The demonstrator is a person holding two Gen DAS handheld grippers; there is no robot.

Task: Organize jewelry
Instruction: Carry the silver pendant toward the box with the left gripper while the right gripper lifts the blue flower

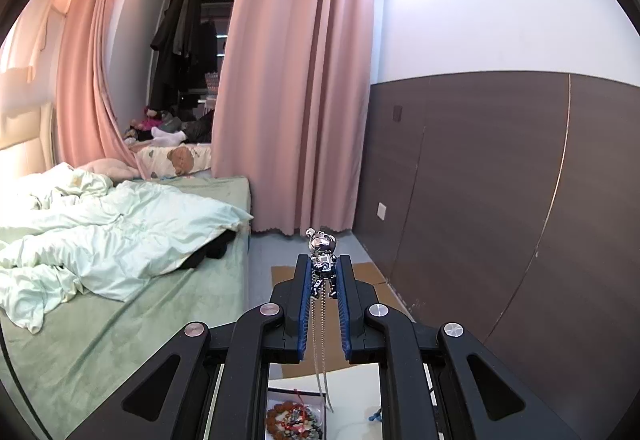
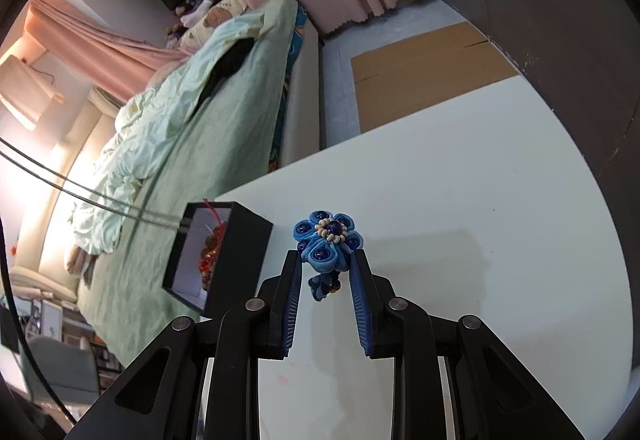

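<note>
Hanging well above the black box (image 1: 296, 412), the left claw (image 1: 323, 268) pinches a silver bear pendant (image 1: 321, 244) — chain dangling straight toward it. Right claw (image 2: 326, 264), spread, brackets the blue flower piece (image 2: 328, 236) on the surface (image 2: 480, 200), just right of the box.

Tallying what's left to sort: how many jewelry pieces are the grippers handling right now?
2. A silver bear pendant clamped in the left hand-held gripper; a blue flower piece between the right hand-held gripper's fingertips. More sit in the box.

Smooth white tabletop (image 2: 460, 208): open black rectangular jewelry box (image 2: 236, 260) near left edge; blue fabric flower ornament (image 2: 326, 240) beside it.
</note>
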